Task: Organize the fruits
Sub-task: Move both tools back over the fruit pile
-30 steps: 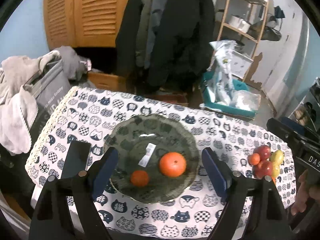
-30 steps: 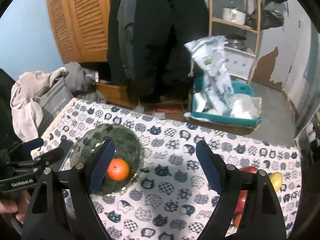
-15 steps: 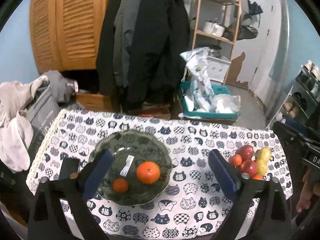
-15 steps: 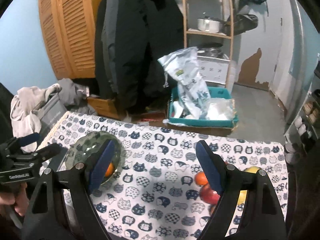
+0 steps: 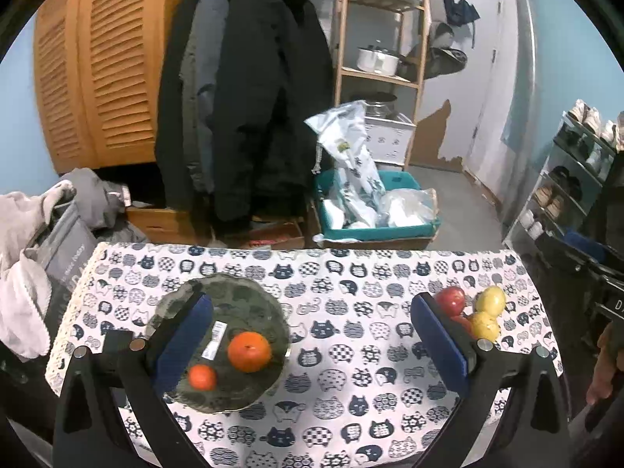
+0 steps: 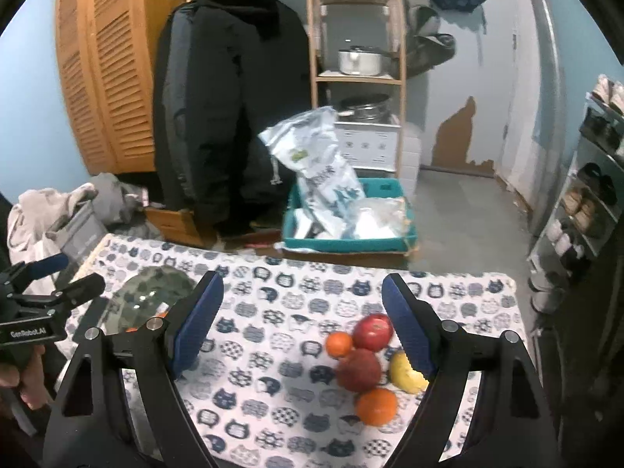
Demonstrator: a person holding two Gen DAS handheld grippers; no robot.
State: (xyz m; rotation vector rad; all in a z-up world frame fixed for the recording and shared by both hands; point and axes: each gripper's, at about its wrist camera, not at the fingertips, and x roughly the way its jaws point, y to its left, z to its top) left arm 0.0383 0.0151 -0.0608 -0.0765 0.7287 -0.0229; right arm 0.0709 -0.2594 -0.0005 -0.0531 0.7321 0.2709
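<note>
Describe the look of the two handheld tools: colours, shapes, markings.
Both tools share one build: matte black A-shaped finger frames with silver round bolts and flat royal-blue pads on the inner faces. That shows on the left tool and on the right tool. In the right wrist view the left tool's black body carries white "GenRobot.AI" lettering and a blue-tipped piece. No cables or sleeves visible.

left claw (image 5: 310, 335): pulled back from plate (image 5: 249, 300) | right claw (image 6: 302, 325): apparently now over fruit pile (image 6: 366, 358)

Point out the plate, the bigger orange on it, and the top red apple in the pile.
plate (image 5: 249, 296), left wrist view, bare far rim.
bigger orange (image 5: 249, 351), left wrist view, centre.
top red apple (image 6: 372, 332), right wrist view, centre.
</note>
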